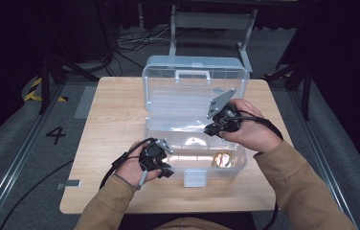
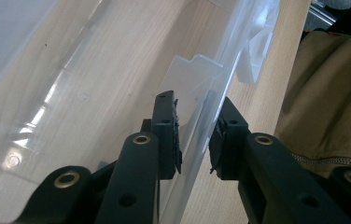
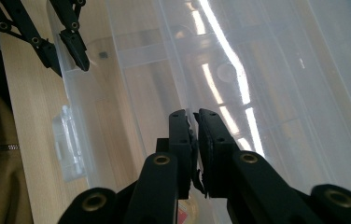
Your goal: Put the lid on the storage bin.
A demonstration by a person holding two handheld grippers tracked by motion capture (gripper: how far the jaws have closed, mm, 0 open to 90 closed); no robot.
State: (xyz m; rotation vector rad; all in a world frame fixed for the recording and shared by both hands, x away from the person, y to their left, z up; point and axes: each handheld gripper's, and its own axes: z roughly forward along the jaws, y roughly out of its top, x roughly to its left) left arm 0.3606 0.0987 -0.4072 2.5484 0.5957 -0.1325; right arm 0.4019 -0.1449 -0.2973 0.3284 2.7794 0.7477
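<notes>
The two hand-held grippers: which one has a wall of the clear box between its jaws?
The left hand-held gripper: its jaws straddle the front wall of the clear box. The right hand-held gripper is shut, above the box's inside.

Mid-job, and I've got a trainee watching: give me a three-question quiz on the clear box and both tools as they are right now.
1. True or false: the hinged lid of the clear plastic storage box stands open.
2. What lies between the left tool's jaws: (a) the box's front wall, (b) the white latch, (c) nothing?
3. How do the right tool's jaws stand?

Key:
1. True; the lid leans back, its handle uppermost.
2. (a); the pads straddle the wall with a gap on each side.
3. Shut, over the clear inner tray, holding nothing visible.
</notes>
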